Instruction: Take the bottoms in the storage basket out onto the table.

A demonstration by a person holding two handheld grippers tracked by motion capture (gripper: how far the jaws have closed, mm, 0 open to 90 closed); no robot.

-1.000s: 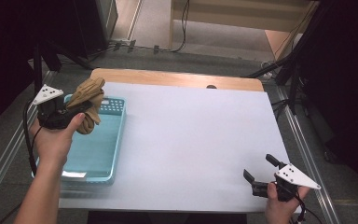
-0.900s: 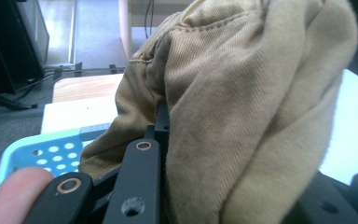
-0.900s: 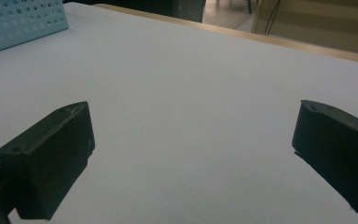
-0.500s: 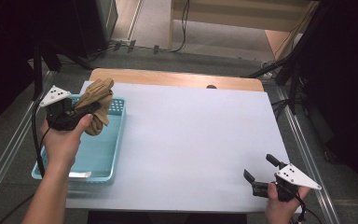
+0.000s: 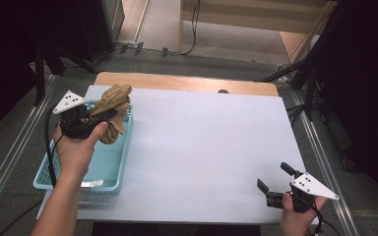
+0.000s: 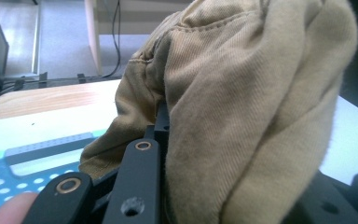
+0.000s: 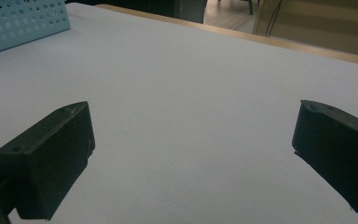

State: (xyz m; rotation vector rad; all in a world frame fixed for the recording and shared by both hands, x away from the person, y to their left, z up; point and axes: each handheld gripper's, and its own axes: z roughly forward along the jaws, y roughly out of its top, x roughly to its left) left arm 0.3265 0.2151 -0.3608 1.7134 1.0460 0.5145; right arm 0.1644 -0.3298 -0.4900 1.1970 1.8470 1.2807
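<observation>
Tan ribbed cloth [image 6: 261, 107], soft and bunched, is clamped in the left gripper [image 5: 96, 119] above the perforated blue basket [image 5: 109, 169] at the table's left. Left forearm reaches forward, gripper raised. Right gripper [image 5: 273, 179] sits low near the white table's [image 5: 202, 142] front right, jaws wide apart, empty.

Your left gripper [image 6: 168, 154] has its black jaws clamped on a bunched tan cloth [image 6: 261, 102], which fills the centre and right of the frame. Lower left, there's the perforated light-blue basket [image 6: 28, 161]; beyond it the white tabletop [image 6: 42, 126] and its wooden edge [image 6: 51, 100].
</observation>
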